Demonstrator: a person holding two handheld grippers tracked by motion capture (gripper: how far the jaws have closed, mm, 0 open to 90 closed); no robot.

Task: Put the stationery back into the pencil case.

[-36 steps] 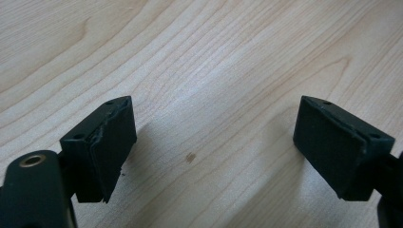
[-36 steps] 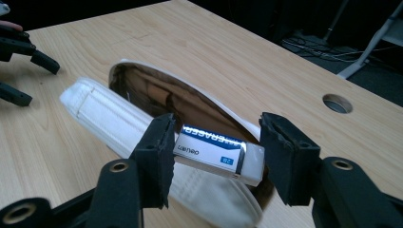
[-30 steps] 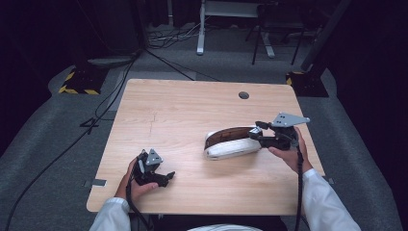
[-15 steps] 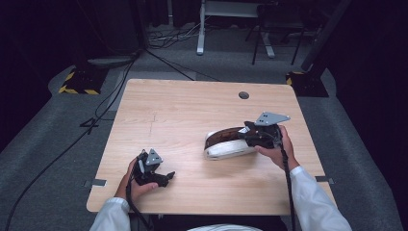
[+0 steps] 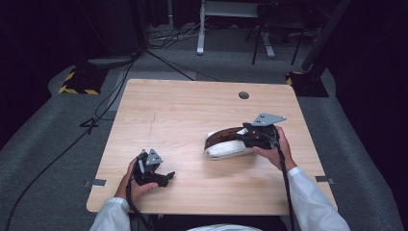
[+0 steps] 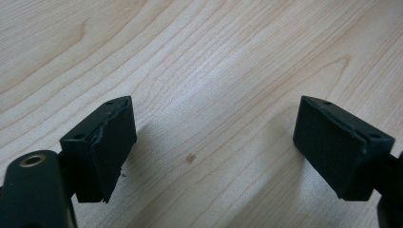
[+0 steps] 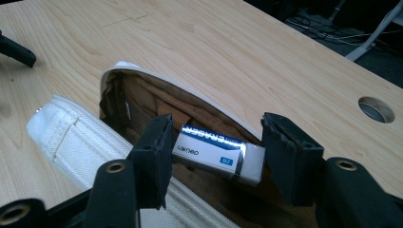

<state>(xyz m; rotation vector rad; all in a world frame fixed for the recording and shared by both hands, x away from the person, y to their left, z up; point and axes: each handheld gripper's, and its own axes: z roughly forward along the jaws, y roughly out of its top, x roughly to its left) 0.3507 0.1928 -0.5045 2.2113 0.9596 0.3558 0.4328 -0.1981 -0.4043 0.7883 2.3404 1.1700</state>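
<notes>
A white fabric pouch (image 5: 225, 149) with a brown lining (image 7: 157, 102) lies on its side right of the table's middle, its mouth open toward my right gripper (image 5: 244, 135). A white eraser (image 7: 214, 151) in a blue and white sleeve rests in that mouth. It sits between my right gripper's (image 7: 216, 147) jaws, which have just been opening; a gap shows at its right end, so they stand open. My left gripper (image 5: 166, 177) rests near the front left edge. Seen from the left gripper view, the left gripper (image 6: 214, 142) is open over bare wood.
The wooden table (image 5: 183, 106) has a round cable hole (image 5: 244, 95) at the back right. Dark floor with cables (image 5: 115, 91) and a yellow-black striped base (image 5: 77, 82) lies beyond the left edge. Stand legs (image 5: 202, 29) rise behind the table.
My right hand has moved left and slightly down, closer to the pouch's mouth, and its jaws have parted a little around the eraser. The left hand has stayed put.
</notes>
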